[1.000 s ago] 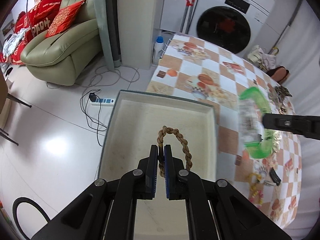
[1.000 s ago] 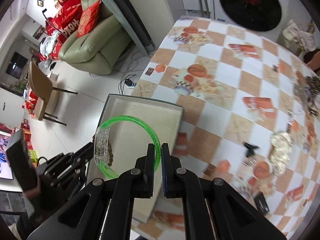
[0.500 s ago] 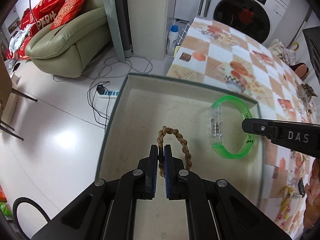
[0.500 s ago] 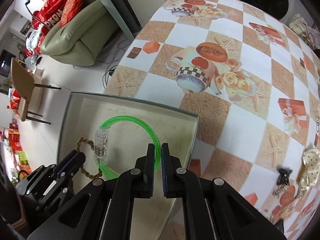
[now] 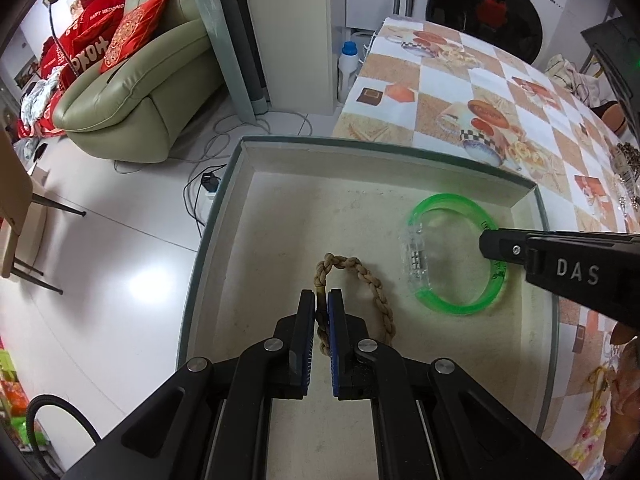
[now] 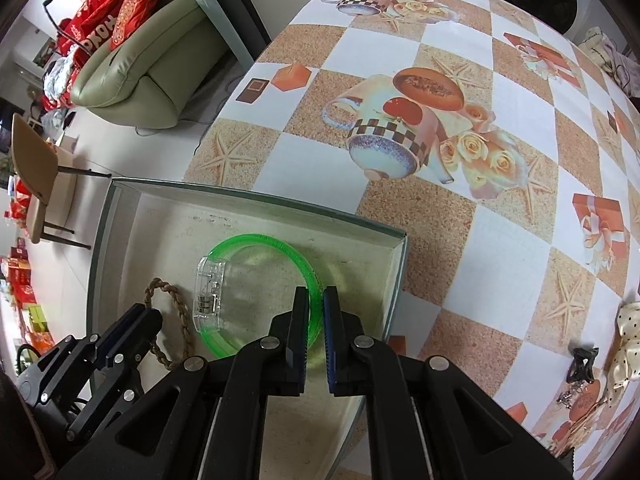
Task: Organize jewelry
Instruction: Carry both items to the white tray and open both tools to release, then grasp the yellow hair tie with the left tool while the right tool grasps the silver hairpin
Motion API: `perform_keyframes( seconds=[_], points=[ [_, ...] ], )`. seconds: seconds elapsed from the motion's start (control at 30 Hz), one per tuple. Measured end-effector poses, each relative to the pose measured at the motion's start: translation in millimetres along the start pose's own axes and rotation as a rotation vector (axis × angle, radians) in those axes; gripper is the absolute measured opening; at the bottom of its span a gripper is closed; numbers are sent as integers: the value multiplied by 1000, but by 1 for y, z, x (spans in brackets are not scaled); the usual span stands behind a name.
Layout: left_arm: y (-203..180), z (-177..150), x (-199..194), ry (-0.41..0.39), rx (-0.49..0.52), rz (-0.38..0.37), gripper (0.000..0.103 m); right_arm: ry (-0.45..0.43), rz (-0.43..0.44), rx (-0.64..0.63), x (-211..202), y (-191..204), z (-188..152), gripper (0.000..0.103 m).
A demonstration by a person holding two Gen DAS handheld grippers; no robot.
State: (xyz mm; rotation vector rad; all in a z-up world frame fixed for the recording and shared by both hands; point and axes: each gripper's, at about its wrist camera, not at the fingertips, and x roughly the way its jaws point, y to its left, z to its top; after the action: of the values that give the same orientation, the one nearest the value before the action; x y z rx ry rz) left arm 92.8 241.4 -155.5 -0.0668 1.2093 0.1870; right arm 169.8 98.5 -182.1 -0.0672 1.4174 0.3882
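A braided tan cord bracelet, plaited into a slack loop, is clamped between the nearly closed blue-padded jaws of the left gripper and hangs low over the floor of a shallow, pale, square open box with a grey-green rim. A translucent bright green plastic bangle, a smooth ring carrying 1 clear block-shaped clasp with small metal cells inside, is pinched at its rim by the closed jaws of the right gripper in the same box, near the right wall. Whether either piece touches the box floor cannot be told. The near part of the cord is hidden behind the left fingers, and the bangle's near arc is covered by the right ones. Jewelry at the edge of the checked patterned tablecloth is too small and cut off to identify.
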Motion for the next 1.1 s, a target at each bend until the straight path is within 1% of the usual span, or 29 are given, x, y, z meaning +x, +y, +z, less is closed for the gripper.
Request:
perform_keyframes(
  seconds=[0.07, 0.13, 0.17, 0.2, 0.23, 0.3, 0.33, 0.37, 0.4, 0.43, 0.47, 0.5, 0.57, 0.63, 0.7, 0.73, 0.8, 0.83, 0.9, 0.97, 1.1],
  points=[
    [1, 0, 1, 5, -2, 10, 11, -1, 9, 4, 0, -1, -1, 8],
    [2, 0, 2, 16, -6, 5, 11, 0, 30, 12, 0, -3, 0, 13],
    [3, -1, 1, 15, -7, 5, 11, -1, 38, 17, 0, -4, 0, 20],
    [4, -1, 0, 12, -8, 7, 11, -6, 44, 25, -3, -6, -1, 25],
    [4, -1, -1, 8, -8, 9, 11, -13, 59, 33, -6, -8, -1, 27],
    [4, -1, -2, 4, -6, 10, 11, -31, 85, 48, -15, -12, 0, 35],
    [4, -1, -2, 5, -4, 9, 13, -42, 95, 54, -20, -14, 0, 37],
    [4, -1, -3, 8, -1, 10, 39, -55, 106, 63, -27, -16, -1, 39],
    [3, -1, -4, 8, -1, 14, 93, -66, 114, 70, -33, -18, -1, 39],
    [4, -2, -6, -6, -7, 31, 103, -78, 120, 78, -39, -21, -3, 39],
    [4, -3, -13, -44, -10, 46, 103, -90, 126, 88, -46, -24, -5, 40],
    [2, -2, -16, -57, 1, 50, 103, -98, 131, 97, -51, -27, -8, 40],
    [-2, -2, -16, -42, 18, 40, 103, -114, 135, 115, -62, -36, -15, 41],
    [-6, -2, -20, -49, 28, 48, 103, -123, 140, 136, -72, -45, -23, 46],
    [-11, -3, -26, -58, 44, 56, 103, -134, 141, 156, -80, -50, -34, 55],
    [-15, -3, -30, -60, 53, 55, 103, -137, 142, 172, -85, -57, -41, 56],
    [-24, -4, -37, -64, 76, 41, 103, -137, 146, 201, -92, -66, -51, 64],
    [-28, -5, -40, -64, 85, 34, 103, -137, 148, 220, -96, -73, -58, 67],
    [-37, -6, -47, -63, 102, 17, 103, -143, 143, 252, -105, -88, -71, 75],
    [-52, -8, -53, -58, 124, -6, 103, -149, 129, 283, -114, -106, -86, 80],
    [-85, -10, -63, -46, 177, -63, 103, -150, 97, 342, -128, -142, -113, 80]
  ],
)
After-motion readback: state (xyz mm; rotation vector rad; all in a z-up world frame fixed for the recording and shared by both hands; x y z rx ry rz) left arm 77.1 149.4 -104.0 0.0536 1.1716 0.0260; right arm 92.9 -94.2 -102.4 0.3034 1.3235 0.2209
